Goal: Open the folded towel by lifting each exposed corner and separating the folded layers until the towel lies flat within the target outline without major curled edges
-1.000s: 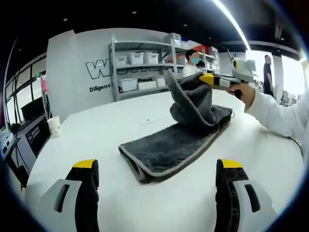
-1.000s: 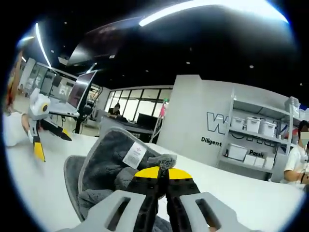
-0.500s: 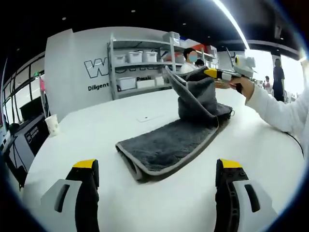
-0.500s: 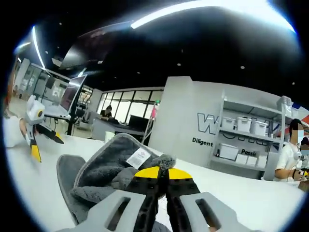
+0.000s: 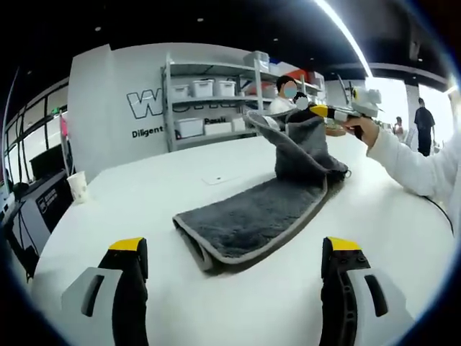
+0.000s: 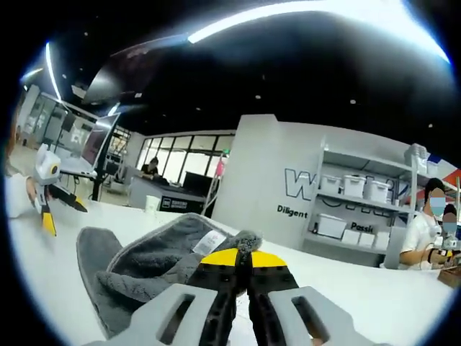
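Note:
A dark grey towel [image 5: 248, 216] with a pale hem lies folded on the white round table [image 5: 144, 194]. Its far end is lifted into a peak [image 5: 299, 140]. My right gripper [image 5: 317, 112], held by a hand in a white sleeve, is shut on that raised corner. In the right gripper view the yellow-tipped jaws [image 6: 240, 258] are pressed together on the towel's edge beside its white label [image 6: 212, 242]; the rest of the towel [image 6: 108, 270] hangs down to the left. My left gripper [image 5: 234, 249] stands open, low over the table in front of the towel's near fold, touching nothing.
A paper cup [image 5: 78, 187] stands at the table's left edge. Behind the table are shelves with white bins [image 5: 209, 97] and a wall with lettering. People stand at the back right [image 5: 287, 94]. The left gripper [image 6: 45, 194] appears far left in the right gripper view.
My right gripper has carried the held corner further away and to the right, drawing the towel out longer and lowering the peak. The left gripper has stayed put and open.

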Demonstrator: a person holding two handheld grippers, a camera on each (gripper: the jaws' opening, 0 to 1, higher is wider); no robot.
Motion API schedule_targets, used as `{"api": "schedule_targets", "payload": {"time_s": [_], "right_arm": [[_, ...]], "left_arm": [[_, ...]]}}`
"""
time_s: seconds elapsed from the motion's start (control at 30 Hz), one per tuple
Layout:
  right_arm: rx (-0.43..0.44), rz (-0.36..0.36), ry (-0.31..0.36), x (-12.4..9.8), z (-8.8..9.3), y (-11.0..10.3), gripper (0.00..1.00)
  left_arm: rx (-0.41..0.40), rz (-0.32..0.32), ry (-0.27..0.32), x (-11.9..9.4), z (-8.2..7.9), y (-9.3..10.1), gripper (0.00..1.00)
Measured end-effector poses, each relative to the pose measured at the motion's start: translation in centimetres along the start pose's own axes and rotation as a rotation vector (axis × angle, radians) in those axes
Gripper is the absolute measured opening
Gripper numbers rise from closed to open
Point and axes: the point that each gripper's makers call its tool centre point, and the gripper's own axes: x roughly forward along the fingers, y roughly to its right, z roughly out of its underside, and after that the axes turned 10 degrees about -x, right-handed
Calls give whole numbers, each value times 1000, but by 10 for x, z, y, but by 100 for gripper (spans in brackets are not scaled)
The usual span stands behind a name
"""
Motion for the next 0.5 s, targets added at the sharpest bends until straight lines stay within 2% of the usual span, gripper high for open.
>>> {"api": "schedule_targets", "payload": {"time_s": [0.5], "right_arm": [[5,69,-17,-18,11,38,0]], "left_arm": [[1,-7,-6,0,3,-1,98]]}}
